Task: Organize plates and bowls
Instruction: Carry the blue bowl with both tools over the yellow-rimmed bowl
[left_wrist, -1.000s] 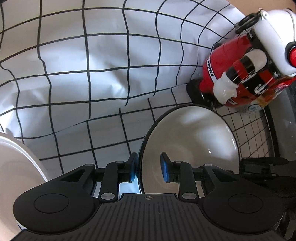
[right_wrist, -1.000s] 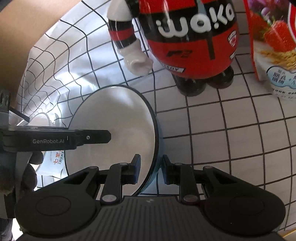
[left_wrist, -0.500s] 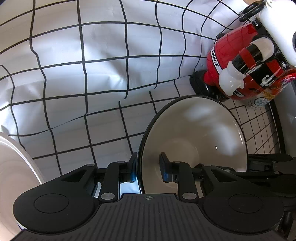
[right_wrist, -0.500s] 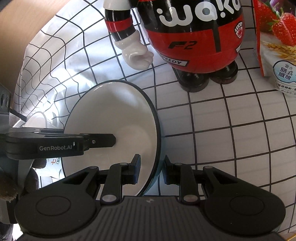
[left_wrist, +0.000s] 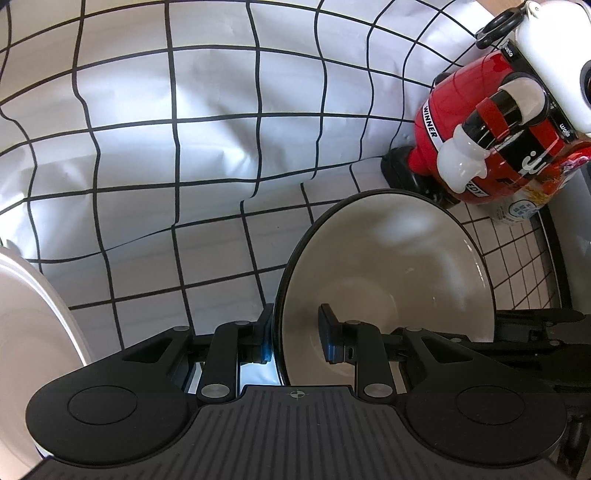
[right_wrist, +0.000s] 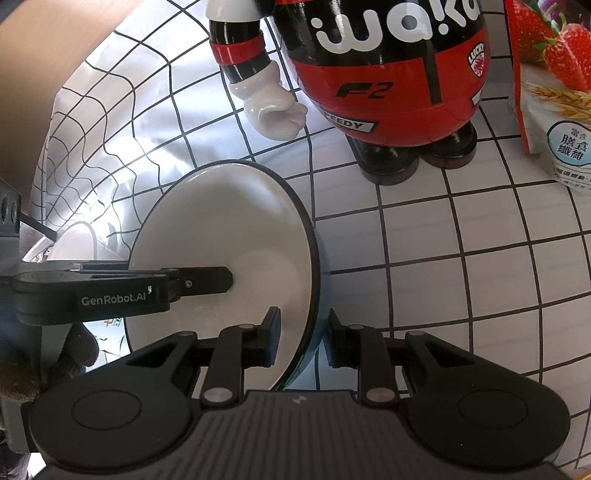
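Observation:
A white bowl with a dark rim (left_wrist: 391, 273) is held above the gridded cloth by both grippers. My left gripper (left_wrist: 295, 334) straddles its left rim, one finger inside and one outside, shut on the rim. In the right wrist view the same bowl (right_wrist: 225, 229) shows, and my right gripper (right_wrist: 304, 339) is shut on its right rim. The left gripper's finger (right_wrist: 199, 280) reaches into the bowl from the left. A second white dish (left_wrist: 33, 332) sits at the far left edge, and also shows in the right wrist view (right_wrist: 75, 243) behind the bowl.
A red, black and white toy figure (right_wrist: 388, 70) stands just beyond the bowl, also in the left wrist view (left_wrist: 480, 129). A strawberry cereal bag (right_wrist: 550, 85) stands at the right. The white cloth with black grid (left_wrist: 184, 147) covers the table.
The bowl and both grippers have moved closer to the toy figure. The bowl stays held by both grippers.

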